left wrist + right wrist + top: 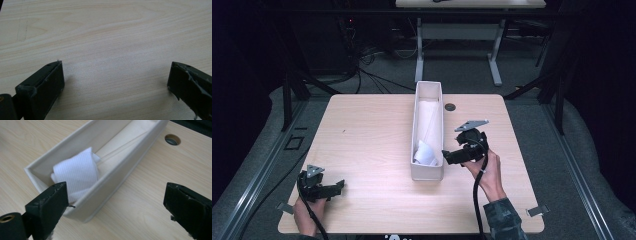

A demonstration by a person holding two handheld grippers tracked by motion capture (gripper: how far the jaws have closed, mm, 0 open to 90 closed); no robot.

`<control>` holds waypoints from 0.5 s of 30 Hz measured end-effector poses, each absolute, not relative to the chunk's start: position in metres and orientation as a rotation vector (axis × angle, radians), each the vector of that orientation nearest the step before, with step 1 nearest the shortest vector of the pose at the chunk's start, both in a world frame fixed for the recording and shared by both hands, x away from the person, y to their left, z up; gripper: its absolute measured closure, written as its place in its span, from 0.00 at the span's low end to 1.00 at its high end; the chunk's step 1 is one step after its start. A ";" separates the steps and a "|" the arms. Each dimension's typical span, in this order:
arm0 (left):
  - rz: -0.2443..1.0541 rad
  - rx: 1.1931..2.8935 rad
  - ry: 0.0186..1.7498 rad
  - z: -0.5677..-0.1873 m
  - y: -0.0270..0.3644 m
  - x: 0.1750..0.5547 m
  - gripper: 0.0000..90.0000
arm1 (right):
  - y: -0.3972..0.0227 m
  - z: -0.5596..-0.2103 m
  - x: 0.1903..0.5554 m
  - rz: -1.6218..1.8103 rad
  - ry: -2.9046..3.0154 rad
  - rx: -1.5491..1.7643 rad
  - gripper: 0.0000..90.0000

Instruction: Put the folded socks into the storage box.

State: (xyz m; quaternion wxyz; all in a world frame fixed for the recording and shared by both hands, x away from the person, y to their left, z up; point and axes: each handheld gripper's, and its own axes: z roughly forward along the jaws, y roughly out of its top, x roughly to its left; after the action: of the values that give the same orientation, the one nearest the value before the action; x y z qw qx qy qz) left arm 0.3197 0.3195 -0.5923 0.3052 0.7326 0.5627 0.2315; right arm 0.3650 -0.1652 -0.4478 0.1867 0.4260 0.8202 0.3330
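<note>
Folded white cloth rests in the near end of a long white bin at mid-table.

The right gripper (447, 155) hovers just beside the bin (117, 178), at its near right wall, fingers (48, 202) spread wide and empty; the cloth (76, 173) lies inside, tucked against the near end. The left gripper (337, 187), well apart from the bin toward the table (372, 125)'s near left corner, is likewise open and empty. Judged risk: a sideways nudge from the right fingers could shove or tip the light bin.

A light wood surface (372, 130) fills the frame's centre over grey carpet (462, 70). A second white-legged desk (462, 30) stands at upper centre; dark cables (362, 65) trail upper left amid darkness.
</note>
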 end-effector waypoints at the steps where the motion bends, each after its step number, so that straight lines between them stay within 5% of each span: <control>1: 0.613 1.939 1.490 -0.592 0.319 0.320 0.01 | -0.170 -0.449 0.363 0.934 2.296 1.203 0.04; 15: 0.613 1.939 1.490 -0.592 0.319 0.320 0.01 | -0.231 -0.487 0.343 0.925 2.173 1.329 0.00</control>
State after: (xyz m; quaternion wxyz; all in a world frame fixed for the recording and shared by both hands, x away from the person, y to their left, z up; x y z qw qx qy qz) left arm 0.3198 0.3194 -0.5923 0.3053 0.7325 0.5627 0.2316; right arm 0.3435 -0.2313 -0.4867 0.2143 0.4791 0.7831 0.3336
